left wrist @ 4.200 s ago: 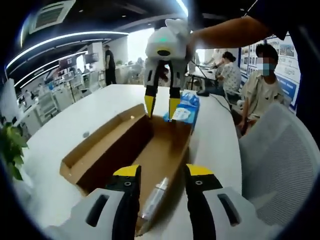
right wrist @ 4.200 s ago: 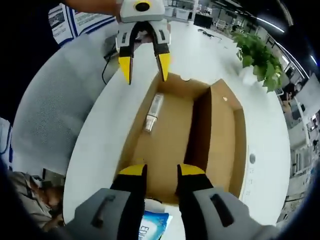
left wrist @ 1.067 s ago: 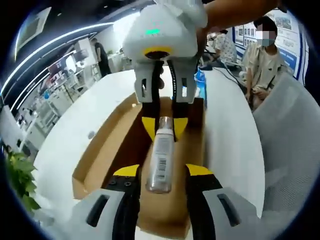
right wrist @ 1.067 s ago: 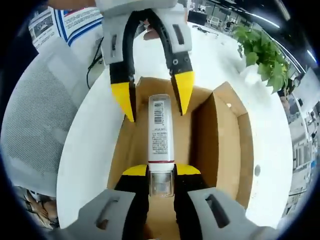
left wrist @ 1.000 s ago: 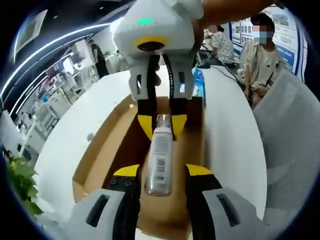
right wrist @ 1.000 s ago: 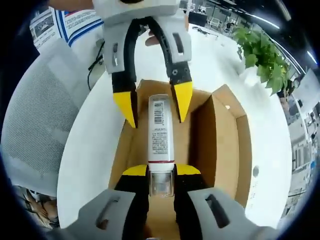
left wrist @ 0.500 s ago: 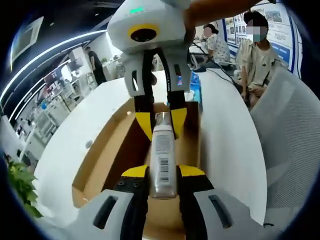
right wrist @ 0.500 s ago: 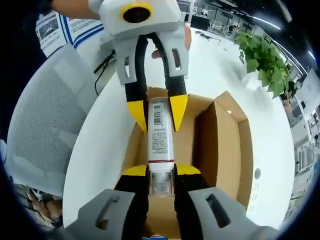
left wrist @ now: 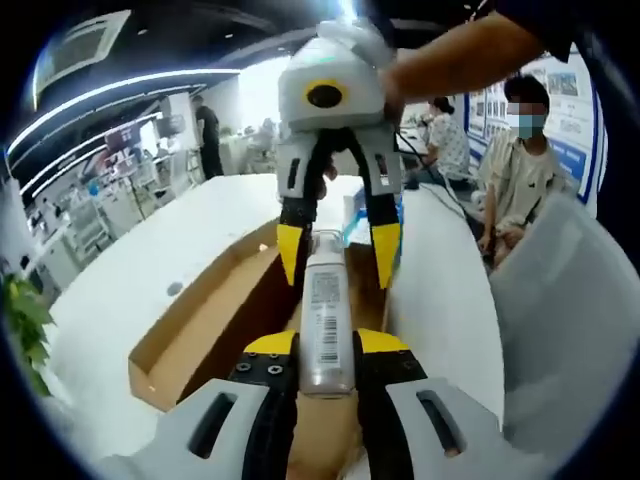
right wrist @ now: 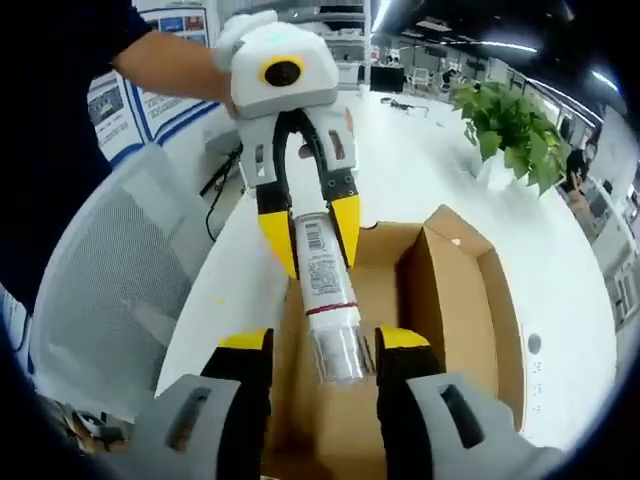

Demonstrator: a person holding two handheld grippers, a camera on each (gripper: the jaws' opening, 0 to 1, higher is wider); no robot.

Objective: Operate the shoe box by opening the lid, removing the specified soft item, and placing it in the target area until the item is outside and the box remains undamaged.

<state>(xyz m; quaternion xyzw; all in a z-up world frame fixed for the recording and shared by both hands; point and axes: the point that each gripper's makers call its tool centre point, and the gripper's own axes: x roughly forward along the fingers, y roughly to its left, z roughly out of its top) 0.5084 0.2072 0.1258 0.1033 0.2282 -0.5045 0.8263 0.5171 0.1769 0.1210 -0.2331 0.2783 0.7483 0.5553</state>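
A white bottle (left wrist: 325, 310) with a barcode label and a clear cap hangs in the air above the open brown shoe box (left wrist: 205, 315). My left gripper (left wrist: 327, 343) is shut on the bottle's near end. My right gripper (left wrist: 337, 252) faces it from the far side, and its yellow jaws stand spread on either side of the bottle's other end. In the right gripper view the clear cap of the bottle (right wrist: 330, 300) lies between the parted jaws of my right gripper (right wrist: 325, 340). There the left gripper (right wrist: 308, 235) clamps the labelled end over the box (right wrist: 455, 290).
The box lies on a white table (left wrist: 130, 270). A blue pack (left wrist: 352, 210) sits beyond the box's far end. A grey mesh chair (left wrist: 565, 330) stands to the right, and a seated person (left wrist: 520, 180) is behind it. A potted plant (right wrist: 505, 125) stands on the table.
The right gripper lifted the bottle out of the box, the left gripper shut on its other end, and the right gripper's jaws have now opened off the cap.
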